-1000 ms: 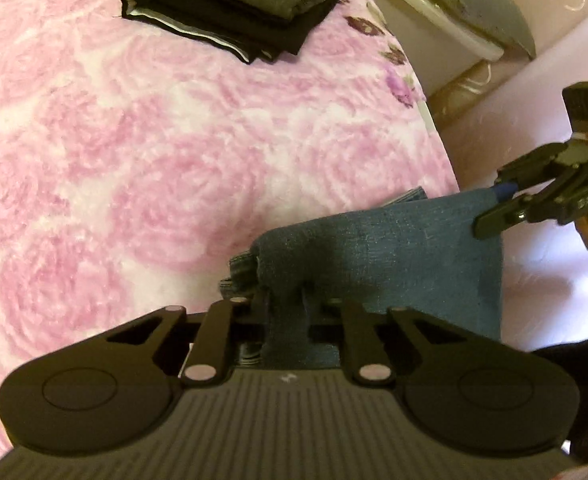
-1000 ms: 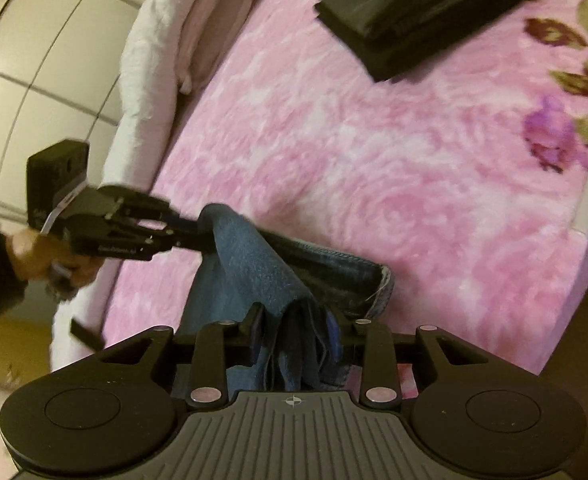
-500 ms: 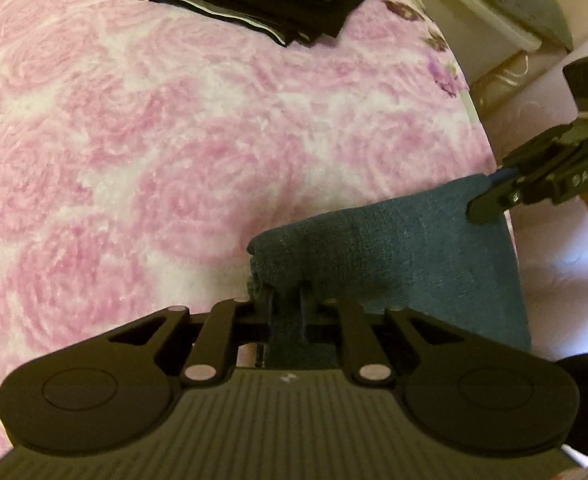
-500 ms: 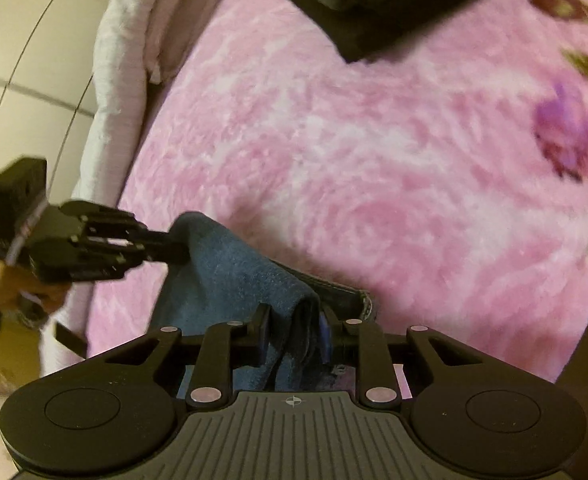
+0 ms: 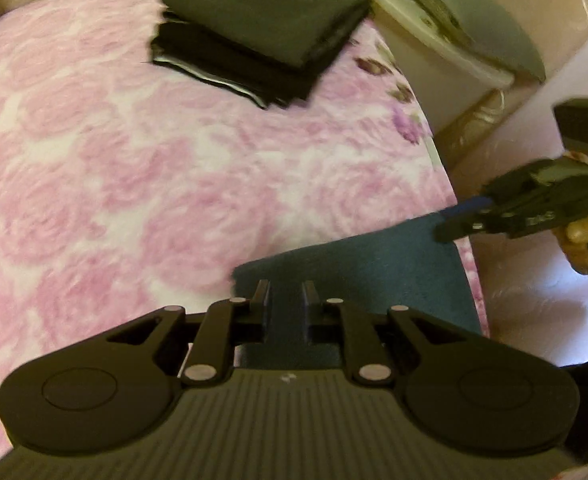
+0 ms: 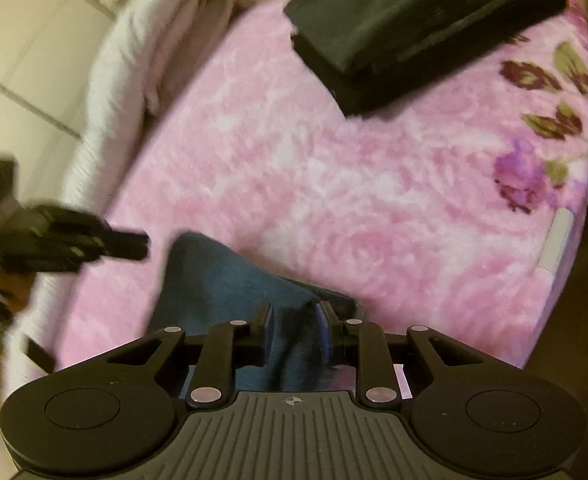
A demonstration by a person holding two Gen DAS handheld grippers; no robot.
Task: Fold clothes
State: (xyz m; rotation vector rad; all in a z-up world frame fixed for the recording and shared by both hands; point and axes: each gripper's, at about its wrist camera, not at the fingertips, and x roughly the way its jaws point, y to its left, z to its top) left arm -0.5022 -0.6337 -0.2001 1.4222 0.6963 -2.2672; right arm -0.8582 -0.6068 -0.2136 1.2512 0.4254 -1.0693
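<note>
Folded blue jeans [image 5: 365, 264] lie on the pink floral blanket [image 5: 134, 168] at its near edge; they also show in the right wrist view [image 6: 222, 276]. My left gripper [image 5: 286, 296] has its fingers parted, with denim between them, and seen from the right wrist [image 6: 134, 246] it sits clear of the cloth. My right gripper [image 6: 292, 316] is open around the jeans' folded edge, and from the left wrist [image 5: 453, 220] its tips sit at the jeans' far corner.
A stack of folded dark clothes [image 5: 262, 36] lies at the far side of the blanket, also in the right wrist view [image 6: 409, 28]. A white bin with a grey lid [image 5: 453, 40] stands beyond the bed edge. White bedding [image 6: 134, 80] lines the left side.
Both grippers have opened and let go of the jeans, which now lie flat on the blanket. The left gripper has drawn back from the cloth. Both cameras have tilted up.
</note>
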